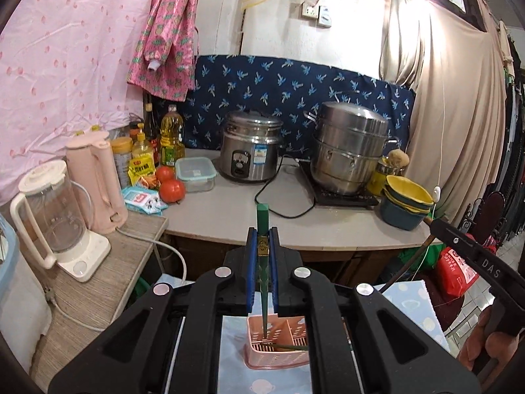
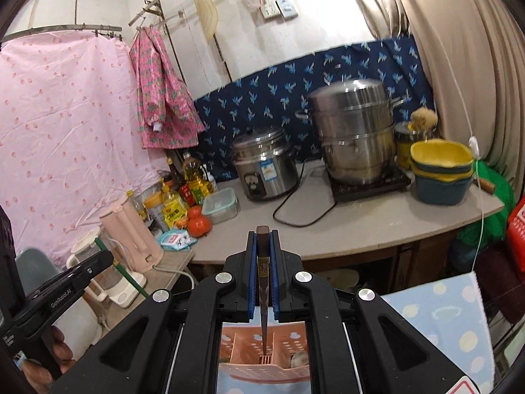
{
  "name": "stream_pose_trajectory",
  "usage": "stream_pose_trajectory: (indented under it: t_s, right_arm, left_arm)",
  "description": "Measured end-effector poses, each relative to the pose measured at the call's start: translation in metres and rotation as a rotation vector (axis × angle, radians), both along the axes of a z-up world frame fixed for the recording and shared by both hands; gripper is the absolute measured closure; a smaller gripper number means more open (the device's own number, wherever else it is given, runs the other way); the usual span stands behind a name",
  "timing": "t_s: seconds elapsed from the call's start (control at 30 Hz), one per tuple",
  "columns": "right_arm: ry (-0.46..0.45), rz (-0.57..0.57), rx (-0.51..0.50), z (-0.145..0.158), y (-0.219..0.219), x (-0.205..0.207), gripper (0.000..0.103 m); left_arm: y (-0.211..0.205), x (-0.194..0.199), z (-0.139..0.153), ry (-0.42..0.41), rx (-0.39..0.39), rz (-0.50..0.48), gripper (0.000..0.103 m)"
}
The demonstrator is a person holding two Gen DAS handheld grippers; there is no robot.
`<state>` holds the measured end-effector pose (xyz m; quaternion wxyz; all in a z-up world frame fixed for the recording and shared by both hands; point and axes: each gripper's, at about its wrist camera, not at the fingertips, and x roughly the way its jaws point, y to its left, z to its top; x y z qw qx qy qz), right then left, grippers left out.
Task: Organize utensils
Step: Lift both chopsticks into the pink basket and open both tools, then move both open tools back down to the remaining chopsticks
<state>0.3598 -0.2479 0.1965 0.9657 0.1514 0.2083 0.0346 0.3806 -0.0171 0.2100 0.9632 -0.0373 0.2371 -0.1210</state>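
Green chopstick: dark green, square-ended, gold emblem band partway down; upright, tapered tip down inside a compartment of the pink utensil basket. Brown chopstick: dark brown, same emblem band, upright, tip down over a slotted-floor compartment of the basket. Basket: pink plastic, slotted walls, divided into compartments, standing on pale blue dotted cloth. Another green stick lies slantwise inside it.

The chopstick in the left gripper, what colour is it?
Green chopstick, best seen in the left wrist view.
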Motion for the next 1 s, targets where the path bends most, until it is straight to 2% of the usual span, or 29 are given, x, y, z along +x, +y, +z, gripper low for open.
stream_pose_trajectory:
  t_s: [0.17,0.2,0.23,0.27,0.3,0.33,0.67,1.0]
  right_arm:
    - [0.064,0.018,-0.031,-0.034,0.009,0.011,0.096]
    - [0.067,0.012,-0.041,-0.039,0.01,0.01,0.089]
    - [0.071,-0.001,-0.058,-0.043,0.012,0.008,0.073]
    - [0.068,-0.008,-0.066,-0.045,0.012,0.006,0.063]
    - [0.058,-0.018,-0.07,-0.046,0.012,0.001,0.053]
    - [0.052,-0.023,-0.075,-0.048,0.012,-0.004,0.052]
    - [0.093,-0.01,-0.108,-0.059,0.017,-0.049,0.052]
    - [0.145,-0.008,-0.119,-0.079,0.02,-0.124,0.052]
  left_arm:
    - [0.005,0.01,-0.026,0.049,-0.004,0.005,0.095]
    - [0.006,0.009,-0.031,0.053,-0.009,0.009,0.093]
    - [0.008,0.009,-0.033,0.055,-0.012,0.014,0.081]
    - [0.009,0.007,-0.036,0.058,-0.013,0.02,0.073]
    - [0.011,0.005,-0.038,0.057,-0.013,0.031,0.057]
    - [0.012,0.003,-0.039,0.053,-0.014,0.038,0.053]
    - [0.025,-0.033,-0.051,0.082,-0.017,0.044,0.053]
    - [0.038,-0.094,-0.067,0.13,-0.021,0.033,0.053]
